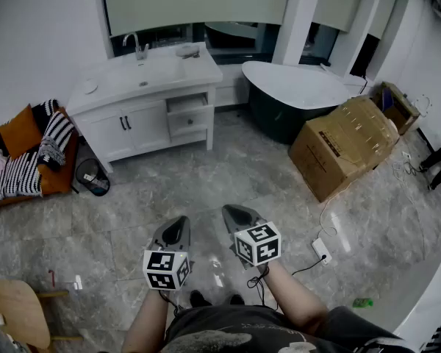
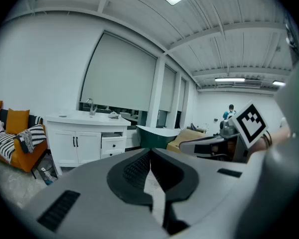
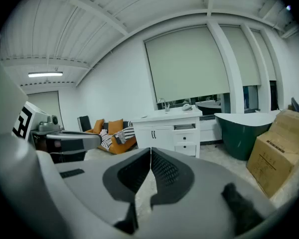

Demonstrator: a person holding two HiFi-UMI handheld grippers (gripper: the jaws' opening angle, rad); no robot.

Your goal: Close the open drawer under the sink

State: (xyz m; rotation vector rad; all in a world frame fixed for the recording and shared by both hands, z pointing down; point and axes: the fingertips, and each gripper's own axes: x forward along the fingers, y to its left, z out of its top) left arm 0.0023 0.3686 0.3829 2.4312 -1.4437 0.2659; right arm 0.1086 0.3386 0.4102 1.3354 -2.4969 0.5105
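Note:
The white sink cabinet (image 1: 143,87) stands against the far wall, well away from me. Its top right drawer (image 1: 187,103) is pulled out a little; the drawer below it is flush. The same open drawer (image 2: 113,135) shows in the left gripper view, and the drawer (image 3: 185,127) shows again in the right gripper view. My left gripper (image 1: 182,220) and right gripper (image 1: 228,212) are held side by side low in front of me, both pointing toward the cabinet. The left gripper (image 2: 150,151) is shut with nothing in it, and so is the right gripper (image 3: 150,150).
An orange sofa (image 1: 26,153) with striped cushions sits left of the cabinet, a small bin (image 1: 92,176) beside it. A dark bathtub (image 1: 298,98) and a cardboard box (image 1: 344,145) stand to the right. A power strip (image 1: 321,251) with cable lies on the tiled floor. A person (image 2: 230,111) stands far off.

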